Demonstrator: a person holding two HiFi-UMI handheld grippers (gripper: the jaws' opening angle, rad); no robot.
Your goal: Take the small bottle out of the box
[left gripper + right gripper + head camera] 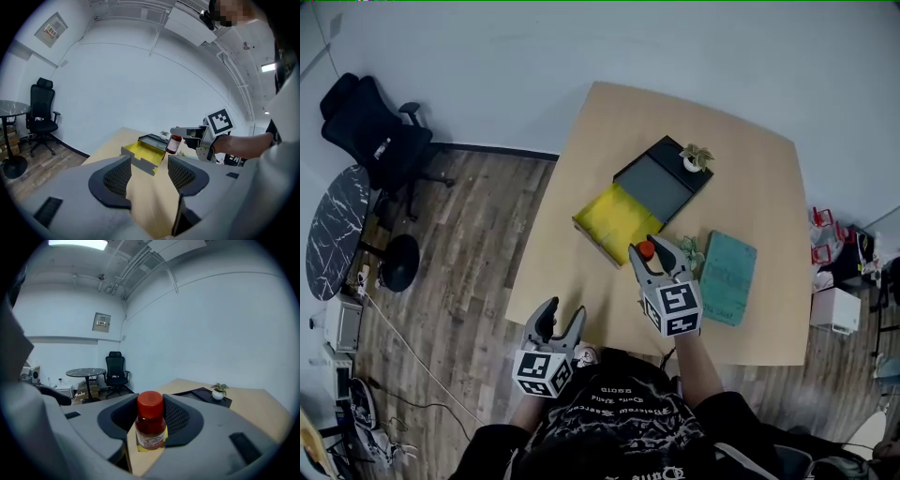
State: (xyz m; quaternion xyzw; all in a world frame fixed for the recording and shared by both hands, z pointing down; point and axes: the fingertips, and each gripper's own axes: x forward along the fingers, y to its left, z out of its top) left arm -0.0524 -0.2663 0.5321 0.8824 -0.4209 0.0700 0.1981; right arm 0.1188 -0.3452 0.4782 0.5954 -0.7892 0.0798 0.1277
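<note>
A small bottle with a red cap and dark red body is clamped upright between the pads of my right gripper. It hangs above the table, just in front of the open box with its yellow inside. In the right gripper view the bottle fills the gap between the jaws. The left gripper view shows the bottle held up beside the box. My left gripper hovers at the table's near edge, open, with nothing between its fingers.
The box's dark lid lies open toward the far side, with a small potted plant on its corner. A teal book lies right of my right gripper. A black office chair and a round dark table stand on the floor at left.
</note>
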